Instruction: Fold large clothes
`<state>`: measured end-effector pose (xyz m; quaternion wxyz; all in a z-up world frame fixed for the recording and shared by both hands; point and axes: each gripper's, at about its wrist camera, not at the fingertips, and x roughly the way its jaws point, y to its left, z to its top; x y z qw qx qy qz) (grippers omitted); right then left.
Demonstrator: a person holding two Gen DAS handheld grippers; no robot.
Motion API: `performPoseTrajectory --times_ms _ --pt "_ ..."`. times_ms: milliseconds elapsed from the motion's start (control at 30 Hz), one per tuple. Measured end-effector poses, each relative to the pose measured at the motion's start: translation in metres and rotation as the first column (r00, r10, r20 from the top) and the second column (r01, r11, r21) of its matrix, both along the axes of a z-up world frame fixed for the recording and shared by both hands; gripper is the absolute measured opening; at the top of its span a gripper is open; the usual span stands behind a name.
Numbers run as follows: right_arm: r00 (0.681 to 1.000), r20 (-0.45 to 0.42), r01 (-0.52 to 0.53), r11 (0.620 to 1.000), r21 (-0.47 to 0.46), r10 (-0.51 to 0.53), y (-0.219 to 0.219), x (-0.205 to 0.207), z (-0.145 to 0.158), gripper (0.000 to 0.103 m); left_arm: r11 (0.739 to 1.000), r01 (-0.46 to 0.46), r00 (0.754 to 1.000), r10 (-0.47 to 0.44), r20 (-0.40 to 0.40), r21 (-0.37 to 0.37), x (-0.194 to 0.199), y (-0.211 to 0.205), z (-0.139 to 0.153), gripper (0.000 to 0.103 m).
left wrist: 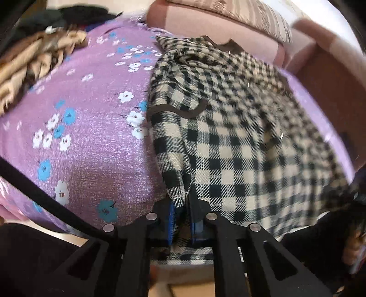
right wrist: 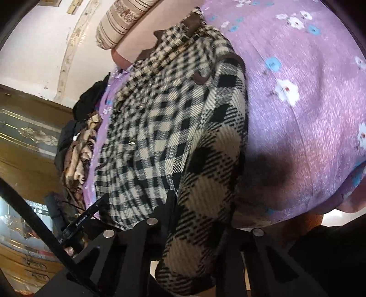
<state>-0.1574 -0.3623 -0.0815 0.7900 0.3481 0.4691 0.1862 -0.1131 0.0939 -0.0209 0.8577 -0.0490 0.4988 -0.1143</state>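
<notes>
A black-and-cream checked garment point(left wrist: 240, 137) with brown trim lies spread on a purple flowered bedsheet point(left wrist: 91, 141). My left gripper point(left wrist: 183, 219) is at the garment's near edge, and its blue pads point(left wrist: 170, 217) are pressed on a fold of the checked cloth. In the right wrist view the same checked garment point(right wrist: 160, 128) drapes over my right gripper point(right wrist: 194, 219), which is shut on a bunched corner that hangs down past the fingers. The cloth hides the right gripper's pads. The left gripper's body point(right wrist: 80, 225) shows at the lower left of that view, at the garment's other near corner.
A heap of tan and brown clothes point(left wrist: 34, 66) and black clothes point(left wrist: 75, 16) lies at the sheet's far left. A pink padded bolster point(left wrist: 217, 25) and a striped pillow point(left wrist: 251, 13) line the far side. A gilt wooden cabinet point(right wrist: 25, 141) stands beyond the bed.
</notes>
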Motion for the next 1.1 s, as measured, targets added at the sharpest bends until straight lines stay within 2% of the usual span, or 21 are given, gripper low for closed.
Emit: performPoseTrajectory --times_ms 167,267,433,533,600,733,833,1000,1100 --pt "0.996 0.079 -0.048 0.999 0.013 0.047 0.000 0.008 0.032 0.012 0.997 0.003 1.000 -0.001 0.029 -0.079 0.003 0.004 0.029 0.009" --pt "0.988 0.137 -0.076 0.997 -0.006 0.076 0.002 0.028 0.060 0.011 0.990 -0.002 0.998 0.010 0.054 -0.139 0.022 0.007 0.052 0.009" --pt "0.975 0.215 -0.038 0.995 -0.091 0.057 -0.005 0.080 0.100 0.011 0.979 -0.022 0.995 0.042 0.094 -0.205 0.087 0.005 0.084 0.009" --pt "0.969 0.247 0.013 0.991 -0.130 0.020 -0.013 0.118 0.118 0.011 0.984 -0.044 0.990 0.066 0.125 -0.173 0.133 -0.005 0.093 0.009" --pt "0.964 0.266 0.052 0.987 -0.152 -0.010 -0.019 0.146 0.127 0.011 0.983 -0.064 0.989 0.085 0.118 -0.173 0.164 -0.010 0.092 0.009" --pt "0.959 0.275 0.116 0.978 -0.173 -0.065 -0.034 0.202 0.131 0.011 0.980 -0.121 0.984 0.139 0.109 -0.157 0.222 -0.016 0.087 0.009" --pt "0.961 0.258 0.151 0.973 -0.176 -0.102 -0.045 0.243 0.123 0.011 0.975 -0.154 0.982 0.169 0.086 -0.161 0.261 -0.015 0.077 0.009" --pt "0.974 0.185 0.155 0.980 -0.127 -0.130 -0.060 0.296 0.100 0.011 0.974 -0.159 0.984 0.170 0.058 -0.164 0.307 -0.020 0.063 0.010" --pt "0.974 0.177 0.161 0.982 -0.099 -0.142 -0.067 0.323 0.096 0.013 0.967 -0.159 0.983 0.174 0.061 -0.197 0.328 -0.021 0.059 0.011"
